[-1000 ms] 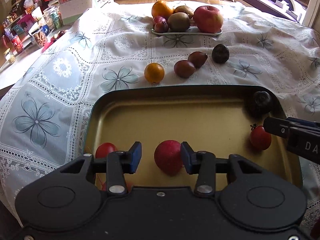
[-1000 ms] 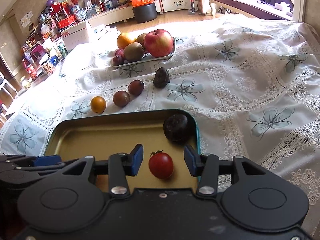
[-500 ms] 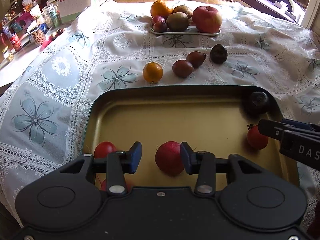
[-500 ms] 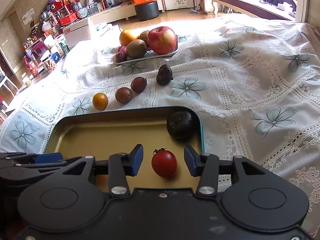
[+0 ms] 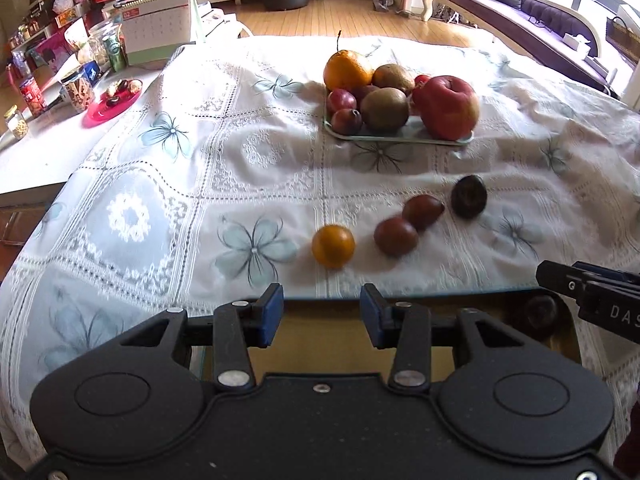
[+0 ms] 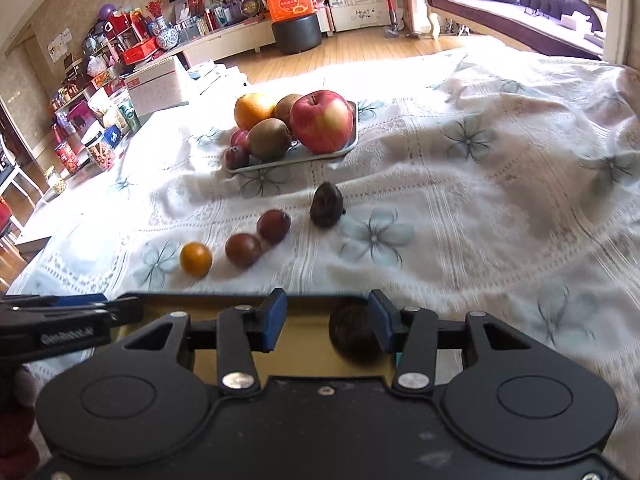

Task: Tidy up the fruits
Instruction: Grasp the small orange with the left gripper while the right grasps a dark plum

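Note:
My left gripper (image 5: 321, 315) is open and empty over the far rim of the gold tray (image 5: 320, 344). My right gripper (image 6: 327, 325) is open and empty over the same tray (image 6: 304, 344), with a dark round fruit (image 6: 354, 338) in the tray by its right finger. That fruit shows in the left wrist view (image 5: 538, 314) too. On the cloth lie a small orange (image 5: 333, 246), two brown-red fruits (image 5: 396, 237) (image 5: 423, 212) and a dark fruit (image 5: 469, 196). A plate (image 5: 400, 136) at the back holds an apple (image 5: 448, 106), an orange, kiwis and plums.
The white flowered tablecloth (image 5: 200, 184) covers the table. A side table at the left holds jars, cans and a red dish (image 5: 110, 102). The right gripper's tip (image 5: 580, 284) shows at the left wrist view's right edge.
Both grippers have risen and tilted up and forward. The red fruits in the tray have dropped out of view below them. The loose fruits on the cloth are now nearer and larger.

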### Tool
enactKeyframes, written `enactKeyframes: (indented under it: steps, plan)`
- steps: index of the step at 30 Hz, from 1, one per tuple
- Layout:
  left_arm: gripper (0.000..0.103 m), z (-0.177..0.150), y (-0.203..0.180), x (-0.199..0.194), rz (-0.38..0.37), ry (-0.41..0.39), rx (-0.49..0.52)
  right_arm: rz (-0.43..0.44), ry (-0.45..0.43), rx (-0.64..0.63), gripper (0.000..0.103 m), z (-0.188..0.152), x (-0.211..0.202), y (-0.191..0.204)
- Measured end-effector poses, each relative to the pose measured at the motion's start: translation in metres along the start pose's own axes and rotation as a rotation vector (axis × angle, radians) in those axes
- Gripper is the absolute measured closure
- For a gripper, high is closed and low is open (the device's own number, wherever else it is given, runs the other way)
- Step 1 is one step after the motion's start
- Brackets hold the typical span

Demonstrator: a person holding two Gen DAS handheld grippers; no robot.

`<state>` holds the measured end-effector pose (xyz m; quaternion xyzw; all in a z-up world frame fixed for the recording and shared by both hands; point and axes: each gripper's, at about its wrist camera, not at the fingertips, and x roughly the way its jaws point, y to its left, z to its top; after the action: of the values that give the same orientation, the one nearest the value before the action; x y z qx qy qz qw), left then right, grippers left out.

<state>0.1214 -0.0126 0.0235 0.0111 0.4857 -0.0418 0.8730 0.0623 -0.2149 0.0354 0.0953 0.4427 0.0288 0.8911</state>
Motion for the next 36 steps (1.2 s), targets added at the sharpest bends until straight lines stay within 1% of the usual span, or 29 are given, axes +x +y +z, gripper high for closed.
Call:
enactKeyframes:
  steps: [4, 7, 13, 16, 19, 23, 28, 30, 32, 33, 36]
  plan:
    - [0.052, 0.020, 0.009, 0.022, 0.024, 0.024, -0.023, -0.013, 0.012, 0.015, 0.054, 0.021, 0.026, -0.003]
    - [0.052, 0.031, 0.016, 0.039, 0.022, 0.055, -0.047, -0.028, 0.023, 0.028, 0.054, 0.037, 0.048, -0.005]
    - [0.052, 0.038, 0.020, 0.061, 0.028, 0.075, -0.053, -0.049, 0.055, 0.056, 0.054, 0.063, 0.091, -0.009]
    - [0.052, 0.040, 0.020, 0.067, 0.012, 0.083, -0.057, -0.060, 0.058, 0.068, 0.054, 0.070, 0.105, -0.008]
    - [0.052, 0.040, 0.018, 0.068, -0.002, 0.080, -0.052, -0.054, 0.064, 0.078, 0.054, 0.075, 0.117, -0.008]
    - [0.052, 0.041, 0.014, 0.069, -0.011, 0.073, -0.038, -0.076, 0.070, 0.060, 0.054, 0.078, 0.129, -0.002]
    - [0.052, 0.043, 0.013, 0.068, -0.049, 0.060, -0.035, -0.063, 0.102, 0.079, 0.054, 0.080, 0.143, 0.001]
    - [0.052, 0.044, 0.012, 0.068, -0.058, 0.057, -0.029, -0.065, 0.100, 0.073, 0.054, 0.080, 0.145, 0.004]
    - [0.052, 0.043, 0.011, 0.069, -0.069, 0.056, -0.026, -0.059, 0.104, 0.057, 0.062, 0.079, 0.147, 0.008]
    - [0.052, 0.043, 0.010, 0.070, -0.076, 0.057, -0.025, -0.043, 0.112, 0.051, 0.069, 0.079, 0.147, 0.011]
    - [0.052, 0.042, 0.007, 0.073, -0.088, 0.061, -0.019, -0.052, 0.096, 0.032, 0.070, 0.078, 0.143, 0.017]
